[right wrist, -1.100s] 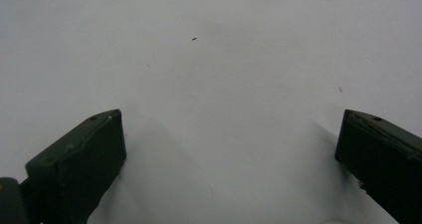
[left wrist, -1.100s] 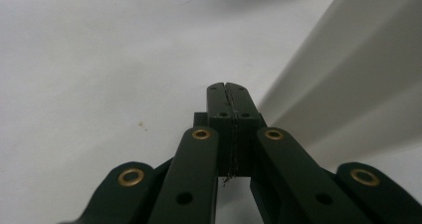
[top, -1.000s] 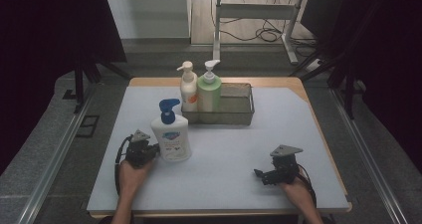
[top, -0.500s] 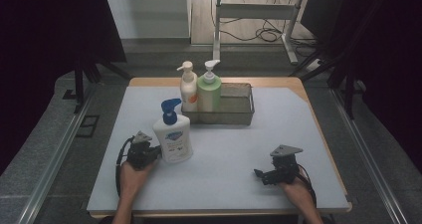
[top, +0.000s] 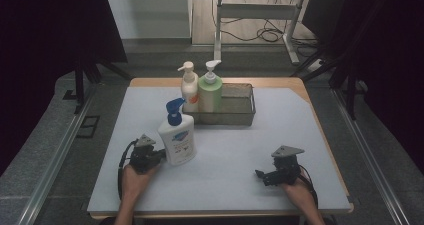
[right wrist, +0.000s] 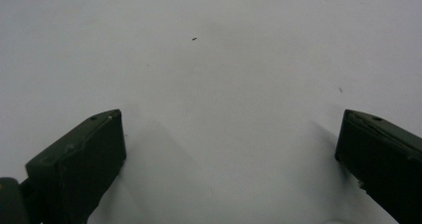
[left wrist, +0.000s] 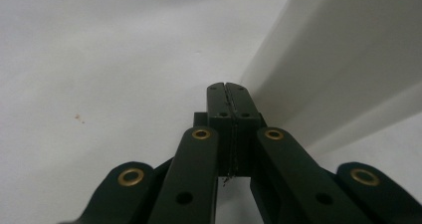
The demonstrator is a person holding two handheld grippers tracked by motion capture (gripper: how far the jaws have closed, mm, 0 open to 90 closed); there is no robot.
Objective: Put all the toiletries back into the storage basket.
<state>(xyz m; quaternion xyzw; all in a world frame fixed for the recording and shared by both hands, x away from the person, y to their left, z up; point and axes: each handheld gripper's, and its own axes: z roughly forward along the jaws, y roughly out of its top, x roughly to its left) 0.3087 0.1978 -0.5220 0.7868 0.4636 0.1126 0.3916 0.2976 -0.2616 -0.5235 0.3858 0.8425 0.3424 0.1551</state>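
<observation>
Beside left tongs [top: 159, 155] | white pump bottle [top: 177, 140] | blue pump, upright

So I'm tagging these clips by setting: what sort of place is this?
Probably a lab or recording workspace, not a home: a table with a pale mat, dark curtains at both sides, and a metal frame with loose cables on the floor behind.
</observation>
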